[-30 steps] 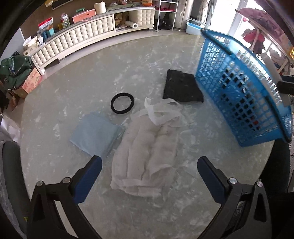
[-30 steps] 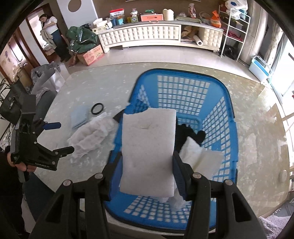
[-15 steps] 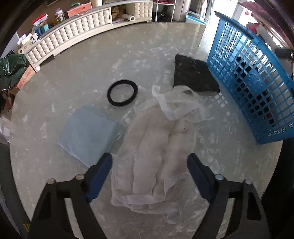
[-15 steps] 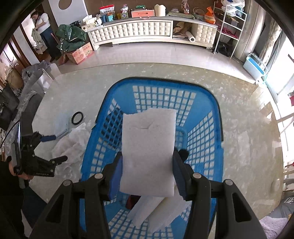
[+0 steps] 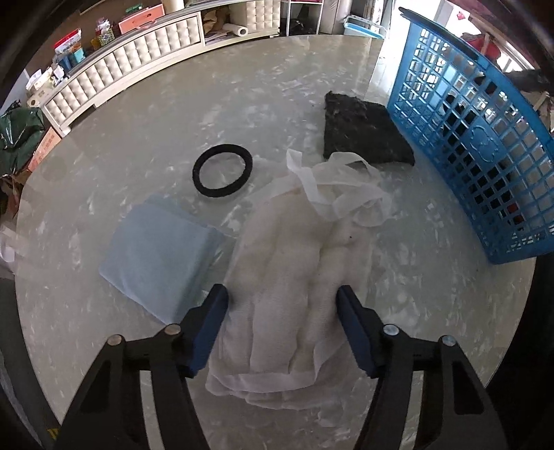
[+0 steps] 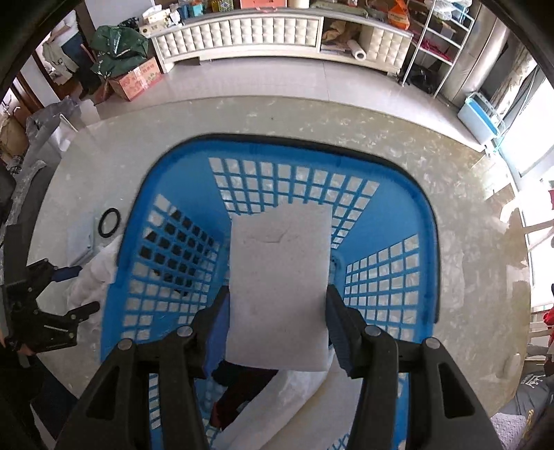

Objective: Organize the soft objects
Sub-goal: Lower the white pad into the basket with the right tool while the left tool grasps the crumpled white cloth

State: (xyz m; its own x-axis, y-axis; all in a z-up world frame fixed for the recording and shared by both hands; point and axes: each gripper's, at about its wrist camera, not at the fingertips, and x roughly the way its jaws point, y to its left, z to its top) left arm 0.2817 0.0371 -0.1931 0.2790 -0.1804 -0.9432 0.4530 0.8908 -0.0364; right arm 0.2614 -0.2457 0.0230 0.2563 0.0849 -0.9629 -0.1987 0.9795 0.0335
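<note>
My left gripper [image 5: 282, 311] is open, its blue pads on either side of a crumpled white gauze cloth [image 5: 294, 277] on the round marble table [image 5: 138, 121]. A folded light-blue cloth [image 5: 159, 256] lies to its left, a black foam ring [image 5: 222, 170] behind, a black foam pad [image 5: 363, 133] by the basket. My right gripper [image 6: 277, 311] is shut on a white foam sheet [image 6: 278, 284] and holds it over the blue plastic basket [image 6: 422, 235]. White and dark soft items [image 6: 287, 398] lie in the basket. The left gripper [image 6: 74, 289] also shows there.
The blue basket [image 5: 484, 138] stands at the table's right side in the left wrist view. A white tufted cabinet [image 6: 242, 31] with clutter lines the far wall. A cardboard box [image 6: 136, 78] and a green bag [image 6: 116, 45] sit on the floor.
My left gripper has come down and forward over the gauze cloth, jaws narrowing around it. My right gripper has carried the foam sheet further over the basket and lower.
</note>
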